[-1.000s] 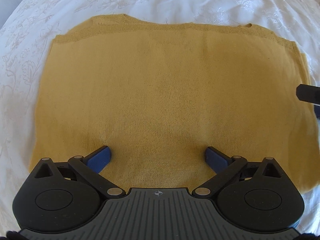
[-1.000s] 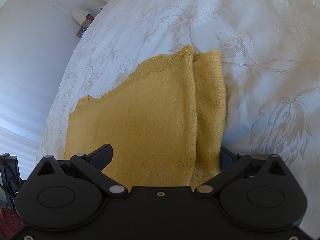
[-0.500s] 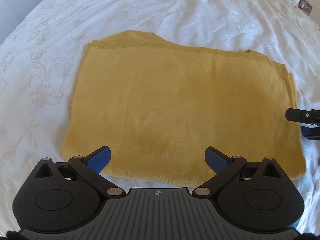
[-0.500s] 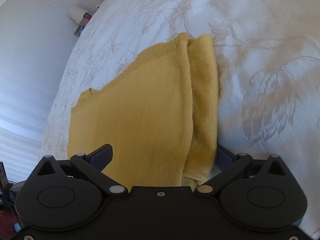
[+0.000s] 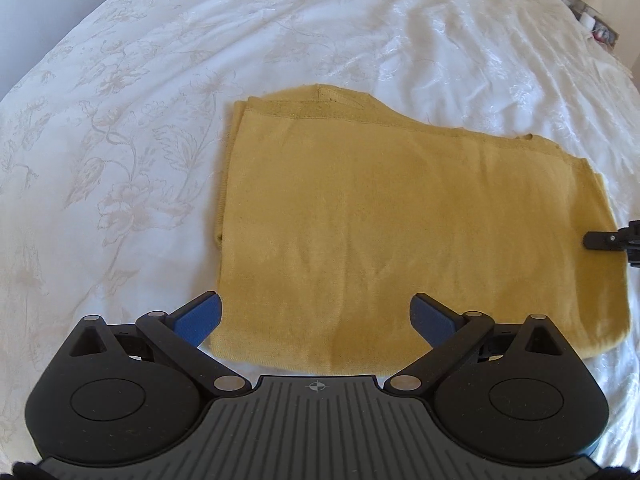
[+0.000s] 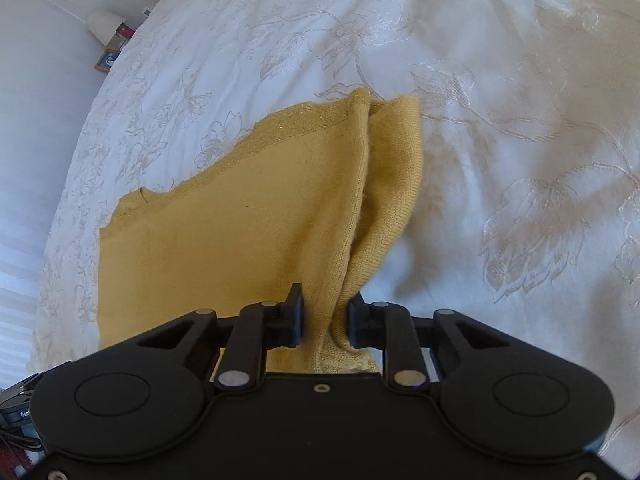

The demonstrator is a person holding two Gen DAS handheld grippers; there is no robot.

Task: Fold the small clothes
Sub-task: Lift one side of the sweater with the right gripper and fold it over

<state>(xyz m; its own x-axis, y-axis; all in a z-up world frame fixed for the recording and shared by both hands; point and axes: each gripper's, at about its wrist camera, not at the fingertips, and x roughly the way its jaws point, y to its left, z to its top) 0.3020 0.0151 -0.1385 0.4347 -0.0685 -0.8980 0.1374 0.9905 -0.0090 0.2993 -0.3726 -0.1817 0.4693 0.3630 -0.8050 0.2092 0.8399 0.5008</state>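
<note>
The right gripper (image 6: 325, 322) pinches the yellow sweater's (image 5: 400, 232) edge on the bedspread (image 5: 160, 120); the left gripper (image 5: 316, 318) hovers spread above its near hem.

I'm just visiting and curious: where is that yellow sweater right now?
The mustard-yellow knit sweater lies folded on the white embroidered bedspread, before the open left gripper; the right gripper pinches its right edge.

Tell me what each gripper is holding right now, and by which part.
The right gripper is pinching the yellow knit garment at its folded side edge. The left gripper holds nothing; its jaws stand open above the garment's near edge.
</note>
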